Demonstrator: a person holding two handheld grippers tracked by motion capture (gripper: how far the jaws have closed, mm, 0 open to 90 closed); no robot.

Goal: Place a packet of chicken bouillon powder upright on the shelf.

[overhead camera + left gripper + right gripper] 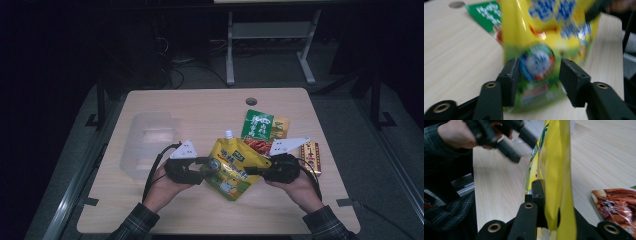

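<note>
Yellow foil makes up the spouted pouch (231, 167), which hangs between the two hands just above the middle of the worktop (165, 97), its white cap pointing away from the person and its long axis running roughly from the far edge toward the near one. The right hand-held gripper (252, 171) pinches the pouch's right edge; in the right gripper view the jaws are pressed together on the thin foil (555, 182), which stands on edge between them. The left hand-held gripper (206, 167) sits at the pouch's left side. In the left gripper view its jaws are spread, one on each side of the round printed badge on the pouch (537, 62), and the pads do not seem to press the foil.

The right hand alone appears to carry the pouch, with the left one right beside it and level with it. The coming move likely turns on that: the pouch lies straight ahead of the left jaws, so closing would take it back, and drawing away would leave it with the right hand.

Beyond the pouch lie a green snack packet (257, 125) and a smaller red-and-gold packet (311, 156) to the right. A clear plastic container (147, 142) rests to the left.
</note>
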